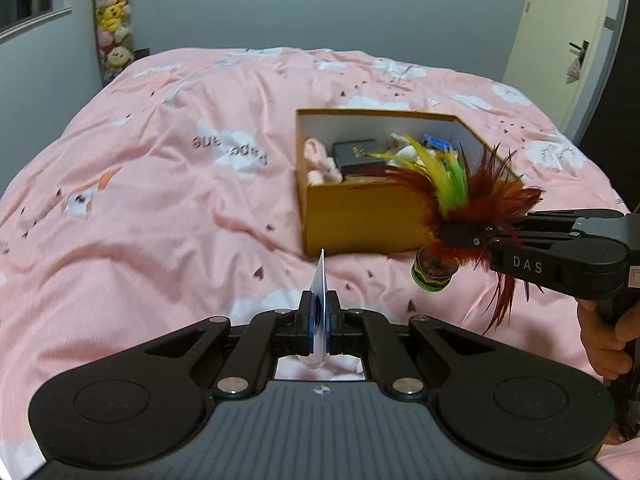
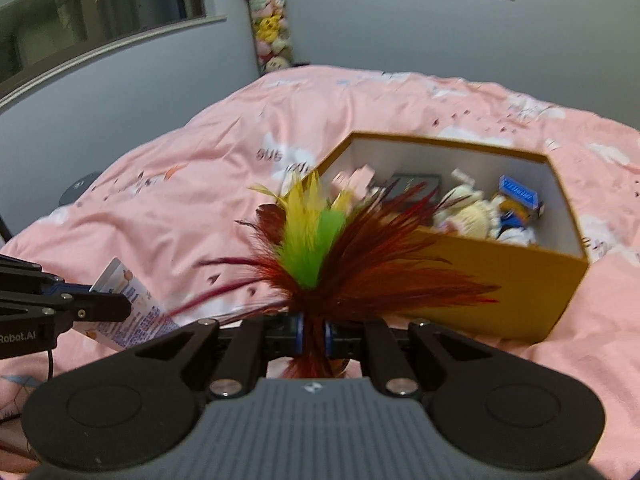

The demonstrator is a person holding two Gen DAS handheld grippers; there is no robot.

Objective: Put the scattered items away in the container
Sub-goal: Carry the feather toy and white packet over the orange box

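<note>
A yellow cardboard box (image 1: pixel 360 220) (image 2: pixel 500 280) stands on the pink bed, holding plush toys, a black case and a blue item. My left gripper (image 1: pixel 319 320) is shut on a thin flat packet (image 1: pixel 320 300), held edge-on in front of the box; the packet (image 2: pixel 128 300) shows printed in the right wrist view. My right gripper (image 2: pixel 314 334) (image 1: pixel 460 236) is shut on a feather shuttlecock (image 2: pixel 320 248) (image 1: pixel 460 188) with red, yellow and green feathers, just before the box's near wall. Its round base (image 1: pixel 434 274) hangs below the fingers.
The pink duvet (image 1: pixel 160 200) covers the whole bed. A column of plush toys (image 1: pixel 114 20) hangs at the far wall. A door (image 1: pixel 560 40) is at the right and a window (image 2: pixel 100 20) at the left.
</note>
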